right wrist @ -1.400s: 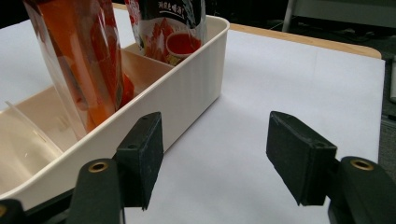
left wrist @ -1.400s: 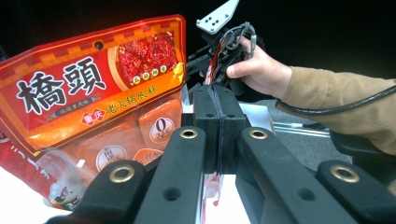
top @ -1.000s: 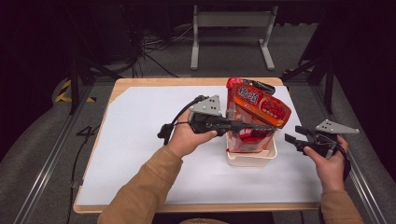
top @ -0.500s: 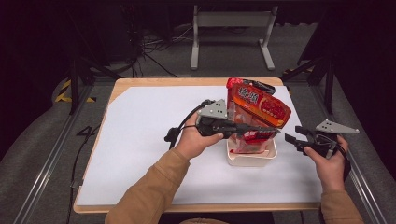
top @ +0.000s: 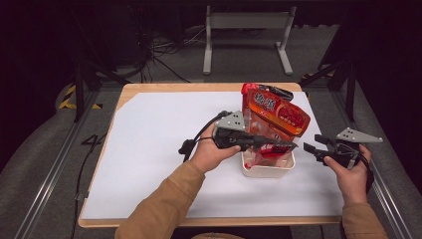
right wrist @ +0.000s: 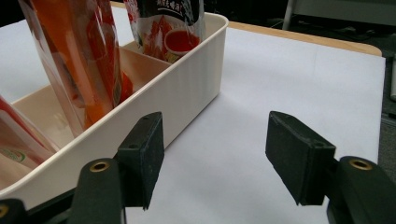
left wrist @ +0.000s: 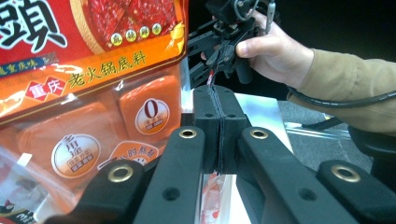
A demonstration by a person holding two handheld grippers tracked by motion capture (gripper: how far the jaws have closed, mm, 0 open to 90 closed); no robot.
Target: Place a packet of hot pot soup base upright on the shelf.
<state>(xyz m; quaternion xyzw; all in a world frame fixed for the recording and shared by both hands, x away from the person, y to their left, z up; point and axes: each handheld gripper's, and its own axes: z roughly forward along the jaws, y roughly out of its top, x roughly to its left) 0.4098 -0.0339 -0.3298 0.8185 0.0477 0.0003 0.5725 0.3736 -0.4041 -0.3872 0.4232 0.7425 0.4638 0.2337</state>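
Left gripper (top: 278, 144) reached over white bin (top: 267, 171), jaws pinched together on thin clear sachet (left wrist: 212, 198) beside red hot-pot seasoning pack (top: 273, 117). Right gripper (top: 314, 144) just right of bin, jaws spread wide, level above white table (top: 149, 149).

Left claw (top: 286, 145) clamped, right claw (top: 312, 147) agape

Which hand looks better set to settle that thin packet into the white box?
Probably the left. The left gripper is shut on a thin packet above the white box; the right gripper is open, empty, beside it.
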